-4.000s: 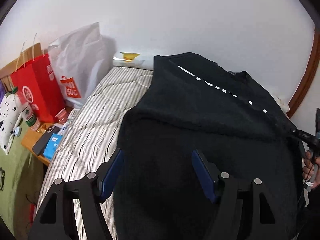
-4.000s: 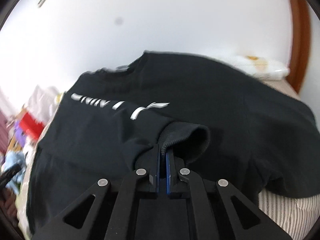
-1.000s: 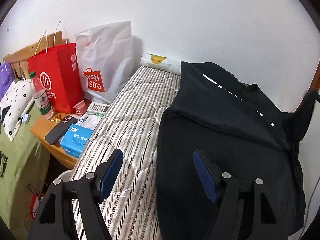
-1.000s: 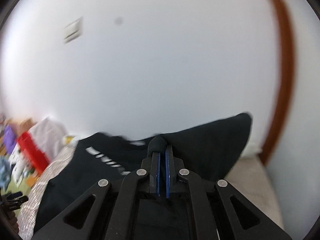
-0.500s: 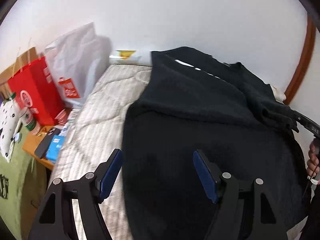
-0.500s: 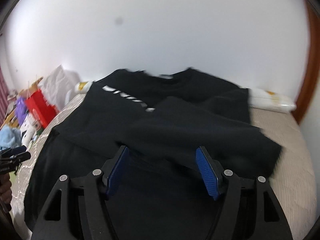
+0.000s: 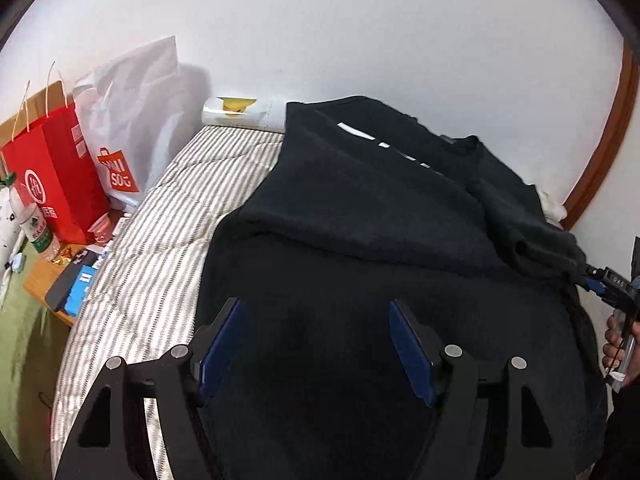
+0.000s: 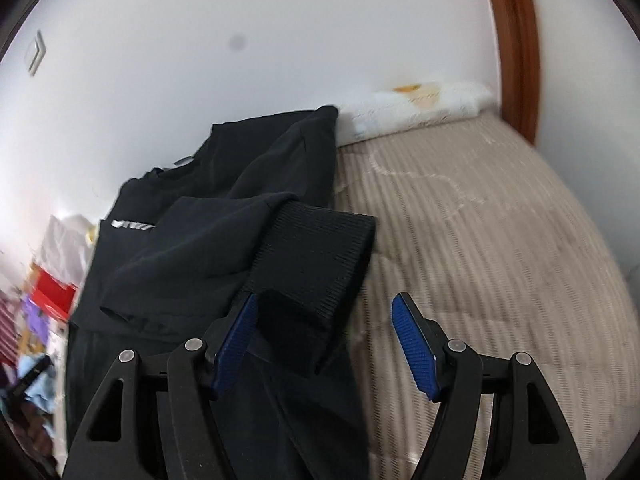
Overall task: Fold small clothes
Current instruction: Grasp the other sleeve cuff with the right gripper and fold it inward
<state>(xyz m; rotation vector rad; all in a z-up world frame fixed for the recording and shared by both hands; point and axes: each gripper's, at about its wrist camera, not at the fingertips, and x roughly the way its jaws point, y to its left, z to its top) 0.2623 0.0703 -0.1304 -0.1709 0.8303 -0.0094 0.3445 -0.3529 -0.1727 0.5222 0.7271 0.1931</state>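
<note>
A black sweatshirt (image 7: 360, 220) with white lettering lies spread on the striped mattress (image 7: 160, 232). One sleeve is folded over its body. My left gripper (image 7: 315, 305) hovers open over the garment's lower half, with nothing between its blue pads. In the right wrist view the sweatshirt (image 8: 208, 232) fills the left side. Its ribbed sleeve cuff (image 8: 320, 256) lies loose between the fingers of my right gripper (image 8: 325, 300), next to the left pad, and the jaws stand wide and open. The right gripper (image 7: 600, 276) also shows at the left wrist view's right edge, by the cuff.
A red paper bag (image 7: 52, 176) and a white shopping bag (image 7: 128, 120) stand at the mattress's left side. Below them a bedside table (image 7: 44, 280) carries a bottle (image 7: 34, 224) and a blue box (image 7: 80, 284). A white pillow (image 8: 420, 108) lies against the wall. A wooden frame (image 8: 516, 40) rises at the right.
My right gripper, shut on the raised sleeve cuff a second ago, has come down and opened, leaving the sleeve folded across the sweatshirt. The left gripper has shifted sideways over the garment, still open.
</note>
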